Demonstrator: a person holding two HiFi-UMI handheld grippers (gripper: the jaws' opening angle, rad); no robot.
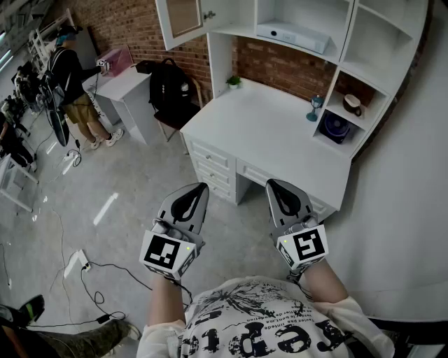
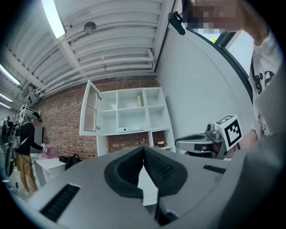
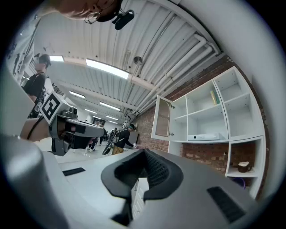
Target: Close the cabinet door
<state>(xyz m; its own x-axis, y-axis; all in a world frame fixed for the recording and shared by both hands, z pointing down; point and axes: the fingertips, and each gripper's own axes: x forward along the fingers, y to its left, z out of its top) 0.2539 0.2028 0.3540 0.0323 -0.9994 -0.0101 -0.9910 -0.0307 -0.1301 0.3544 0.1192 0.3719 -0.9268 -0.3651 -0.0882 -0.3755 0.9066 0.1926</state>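
The white cabinet door [image 1: 183, 17] with a glass pane hangs open at the upper left of the hutch [image 1: 294, 17] above the white desk [image 1: 266, 119]. It also shows swung out in the left gripper view [image 2: 90, 107] and in the right gripper view [image 3: 163, 117]. Both grippers are held level in front of the desk, well short of the door. My left gripper [image 1: 199, 189] is shut with nothing in it, its pads meeting [image 2: 144, 150]. My right gripper [image 1: 275, 185] is also shut and empty [image 3: 144, 152].
A blue goblet [image 1: 316, 107] and a small plant [image 1: 234, 81] stand on the desk. A white box [image 1: 294, 35], a cup [image 1: 352, 104] and a dark round device [image 1: 337, 128] sit in the shelves. A backpack [image 1: 170, 87], a side table [image 1: 122, 87], a person [image 1: 73, 91] and floor cables [image 1: 91, 269] lie to the left.
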